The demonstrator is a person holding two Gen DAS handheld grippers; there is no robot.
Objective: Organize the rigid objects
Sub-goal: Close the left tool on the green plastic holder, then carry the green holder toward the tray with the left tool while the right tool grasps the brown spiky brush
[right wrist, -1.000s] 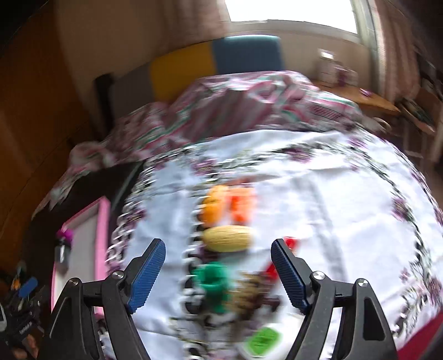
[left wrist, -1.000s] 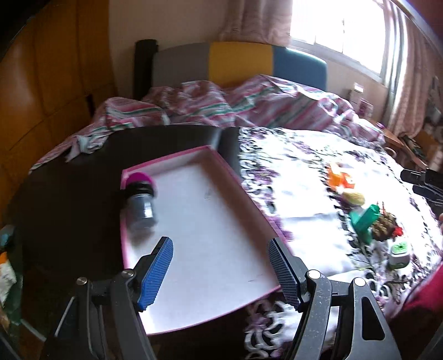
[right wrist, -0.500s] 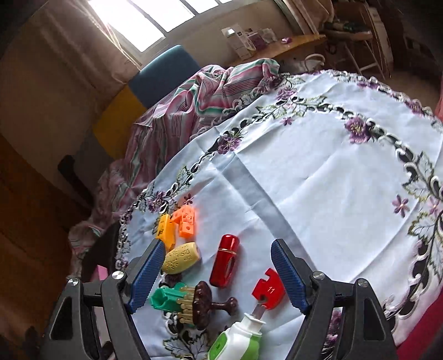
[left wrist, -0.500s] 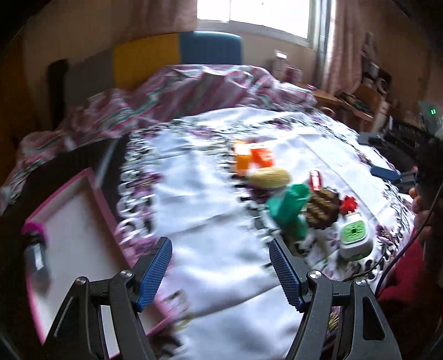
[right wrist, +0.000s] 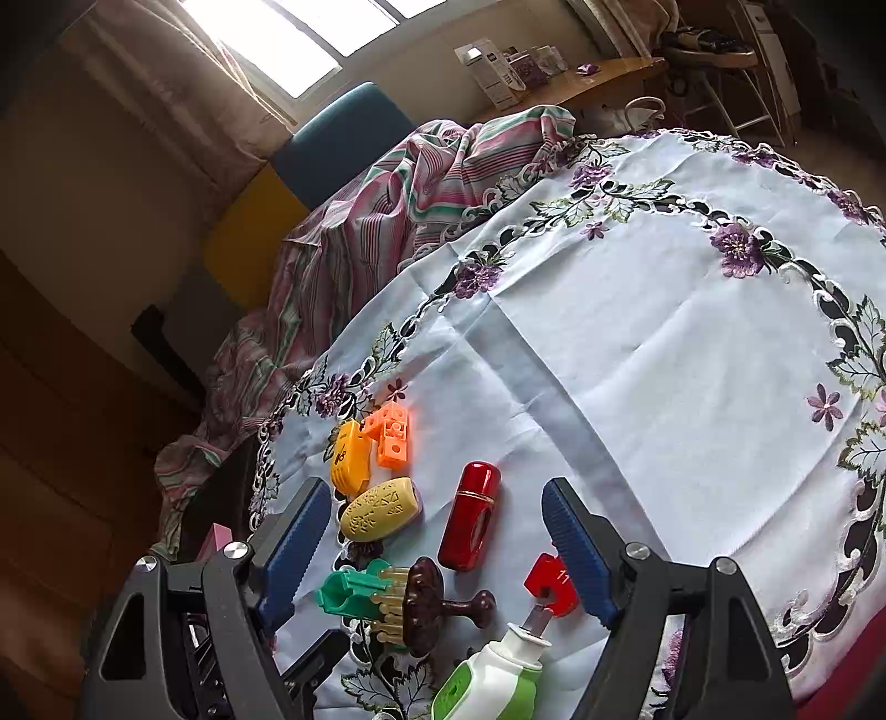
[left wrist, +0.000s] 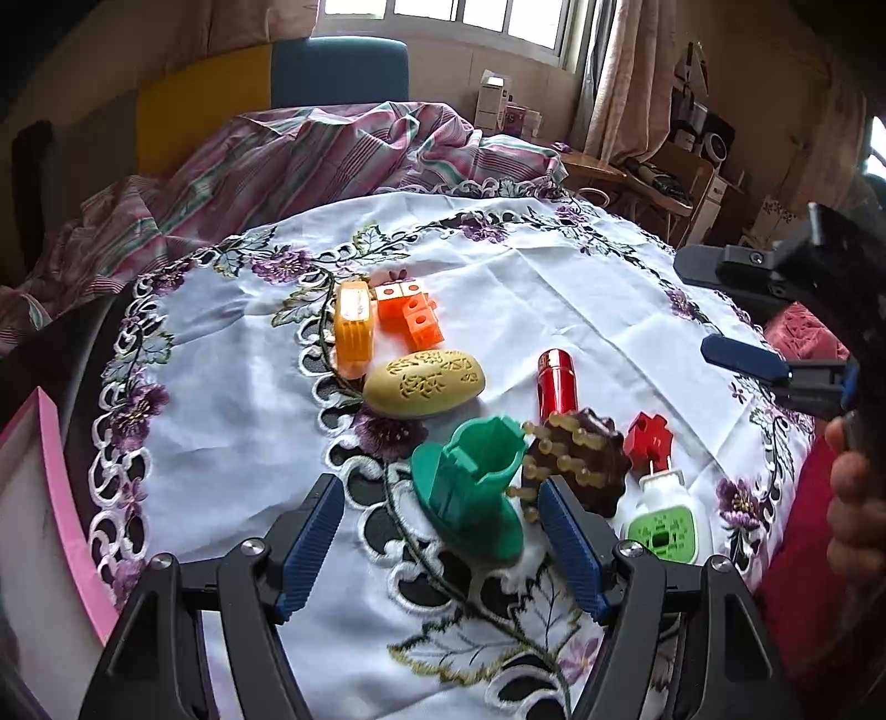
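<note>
Left gripper (left wrist: 437,531) swung from pink tray (left wrist: 61,498) to green holder (left wrist: 470,487), jaws apart; right gripper (right wrist: 437,545) likewise apart, empty.

Setting: a lived-in home room. Evidence was a round table under an embroidered floral tablecloth (left wrist: 554,288), a rumpled striped blanket (left wrist: 310,160), curtained window (left wrist: 454,11), wooden side desk (right wrist: 581,83) with boxes, and cluttered shelving (left wrist: 698,144).
</note>
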